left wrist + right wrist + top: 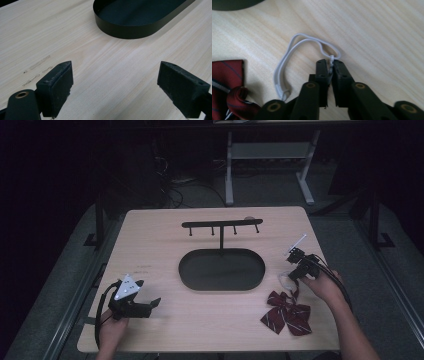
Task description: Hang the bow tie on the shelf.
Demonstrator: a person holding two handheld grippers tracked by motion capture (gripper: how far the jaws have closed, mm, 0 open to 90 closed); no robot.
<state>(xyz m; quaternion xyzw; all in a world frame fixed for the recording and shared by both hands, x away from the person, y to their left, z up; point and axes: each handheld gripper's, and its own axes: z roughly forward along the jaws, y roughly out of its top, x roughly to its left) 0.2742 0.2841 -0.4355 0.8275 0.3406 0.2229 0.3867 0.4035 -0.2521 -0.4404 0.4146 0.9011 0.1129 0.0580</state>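
A dark red striped bow tie (pixel 286 314) lies on the wooden table at the front right, and its red cloth (pixel 227 82) fills the lower left corner of the right gripper view. Its white elastic loop (pixel 287 60) curls out over the wood. My right gripper (pixel 331 62) is shut on that elastic loop, the cord pinched between the black pads. From above, the right gripper (pixel 296 274) sits just behind the bow tie. My left gripper (pixel 150 304) rests at the front left, open, its fingers (pixel 58 86) wide apart over bare wood.
A black oval tray (pixel 221 270) lies mid-table, its wall (pixel 130 31) at the top of the left gripper view. A black hook rack (pixel 221 225) stands on a post at the tray's far side. Faint scuff marks (pixel 37 67) show on the wood.
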